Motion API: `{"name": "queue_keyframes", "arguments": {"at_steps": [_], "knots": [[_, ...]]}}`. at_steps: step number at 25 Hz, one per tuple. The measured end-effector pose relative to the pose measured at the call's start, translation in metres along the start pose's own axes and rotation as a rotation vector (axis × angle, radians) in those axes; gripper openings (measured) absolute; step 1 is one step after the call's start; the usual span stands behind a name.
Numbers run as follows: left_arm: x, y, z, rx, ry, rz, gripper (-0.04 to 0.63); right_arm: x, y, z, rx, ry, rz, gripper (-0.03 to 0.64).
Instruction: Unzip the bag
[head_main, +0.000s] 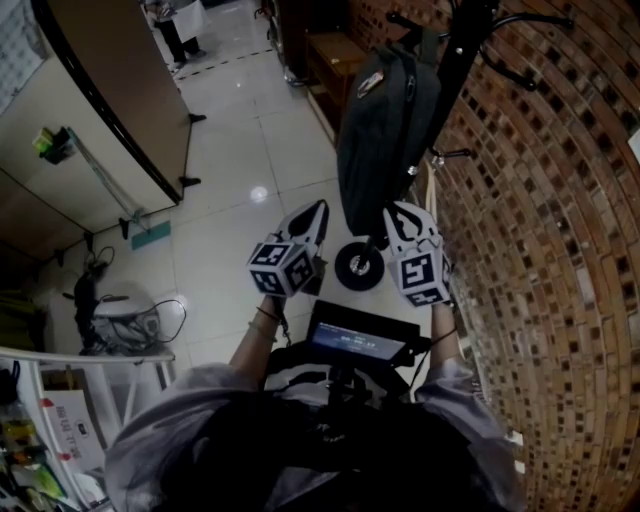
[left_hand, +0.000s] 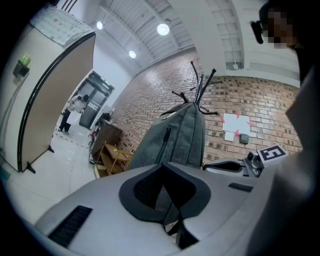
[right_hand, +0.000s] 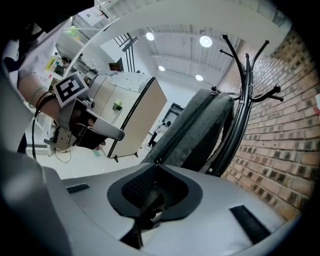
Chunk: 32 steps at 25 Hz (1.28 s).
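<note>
A dark grey backpack hangs on a black coat rack by the brick wall. Both grippers are raised at its lower end. My left gripper is beside the bag's lower left edge; in the left gripper view its tips meet with nothing between them, the backpack just beyond. My right gripper is under the bag's right side. In the right gripper view its tips stand almost together at the lower end of a long zipper. Whether they press on the pull does not show.
The brick wall runs close along the right. A black wheel sits on the floor under the bag. A wooden shelf stands behind it and a beige partition to the left. A person stands far off.
</note>
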<state>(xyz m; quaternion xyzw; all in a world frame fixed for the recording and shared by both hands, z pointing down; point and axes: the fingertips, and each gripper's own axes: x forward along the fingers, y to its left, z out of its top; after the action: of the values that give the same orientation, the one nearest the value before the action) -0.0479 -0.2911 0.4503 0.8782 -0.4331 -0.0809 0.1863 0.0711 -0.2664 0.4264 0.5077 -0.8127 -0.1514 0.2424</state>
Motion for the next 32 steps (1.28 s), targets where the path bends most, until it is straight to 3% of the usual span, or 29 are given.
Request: {"name": "queue_keyframes", "arguments": {"at_steps": [14,22,24,32], "knots": [[-0.004,-0.003,-0.006,0.010,0.006,0.013,0.009,-0.027,-0.003,0.006,0.463,-0.151,-0.010,0.043],[-0.004,-0.013,-0.006,0.005,-0.001,0.015,0.009,-0.044,-0.002,-0.003,0.511,-0.209,0.002,0.041],[-0.003,-0.016,-0.007,0.007,-0.002,0.013,0.009,-0.047,-0.004,-0.005,0.532,-0.208,0.002,0.012],[-0.003,-0.027,-0.009,0.014,-0.004,0.015,0.009,-0.048,-0.007,-0.016,0.526,-0.193,-0.010,0.005]]}}
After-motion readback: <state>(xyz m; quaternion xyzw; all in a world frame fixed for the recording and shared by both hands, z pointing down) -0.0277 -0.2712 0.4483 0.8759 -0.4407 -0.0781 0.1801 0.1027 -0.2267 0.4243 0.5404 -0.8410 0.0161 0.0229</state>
